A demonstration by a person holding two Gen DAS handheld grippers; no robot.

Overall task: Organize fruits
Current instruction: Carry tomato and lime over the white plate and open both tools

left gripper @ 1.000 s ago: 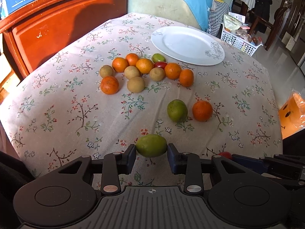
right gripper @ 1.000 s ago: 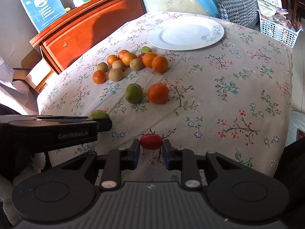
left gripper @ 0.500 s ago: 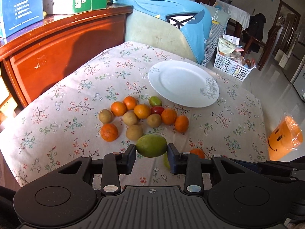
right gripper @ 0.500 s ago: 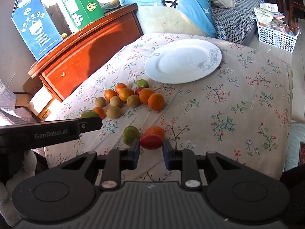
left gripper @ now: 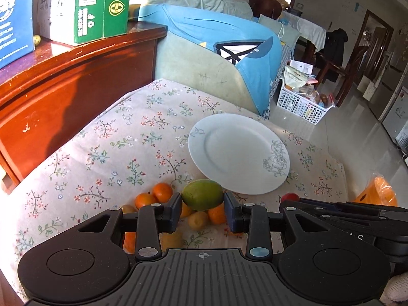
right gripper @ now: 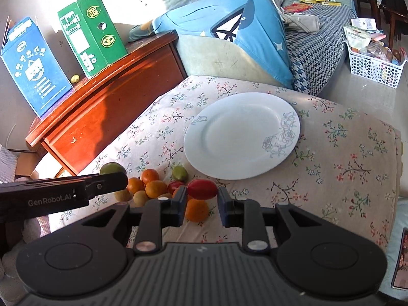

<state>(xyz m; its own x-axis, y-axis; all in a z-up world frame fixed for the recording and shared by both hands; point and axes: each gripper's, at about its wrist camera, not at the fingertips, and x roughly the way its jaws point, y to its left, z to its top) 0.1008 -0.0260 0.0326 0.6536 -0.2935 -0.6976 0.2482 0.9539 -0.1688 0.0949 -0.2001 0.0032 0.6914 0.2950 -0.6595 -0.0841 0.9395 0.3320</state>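
**Both fruits carried up toward the plate**

Since a second ago, both hand-held grippers have been lifted and brought forward, so the white plate now sits just beyond their fingertips. A green fruit is clamped between the pads of the left hand-held gripper, held above the cluster of oranges on the floral tabletop. A small red fruit is pinched in the narrow jaws of the right hand-held gripper, also clear of the cloth. The plate is seen bare, near the far edge of the tabletop.
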